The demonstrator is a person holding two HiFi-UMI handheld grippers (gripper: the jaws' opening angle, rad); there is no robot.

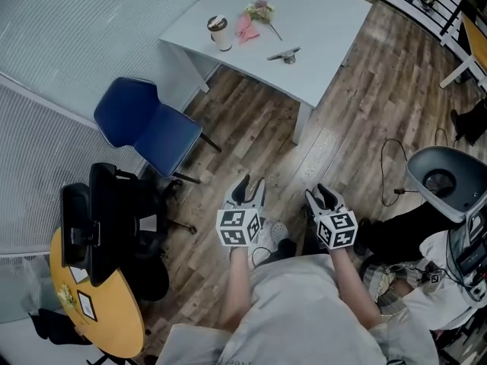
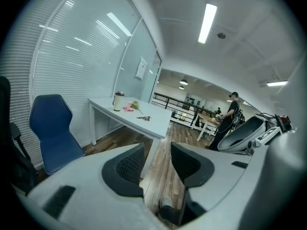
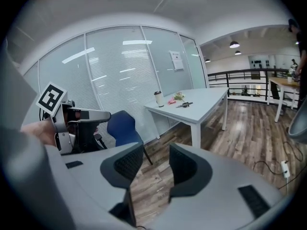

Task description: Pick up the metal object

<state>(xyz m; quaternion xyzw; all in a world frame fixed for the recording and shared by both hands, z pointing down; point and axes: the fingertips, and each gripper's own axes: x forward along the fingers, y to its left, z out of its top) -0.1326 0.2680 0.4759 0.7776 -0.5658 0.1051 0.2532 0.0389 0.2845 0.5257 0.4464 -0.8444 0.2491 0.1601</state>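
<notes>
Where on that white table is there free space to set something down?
The table is bare at its right end in the head view, past the metal object, up to the corner. The left end is crowded: cup, pink item and flowers sit close together.

Cup (image 1: 219, 33), seemingly flowers (image 1: 260, 11), metal object (image 1: 284, 54) on table (image 1: 319, 21); chair (image 1: 148, 128) left.

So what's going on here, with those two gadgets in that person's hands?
A person holds a gripper in each hand, the left gripper and the right gripper. Both are open and empty. The metal object to be picked up lies untouched on the white table some way ahead, near a cup and flowers.
</notes>
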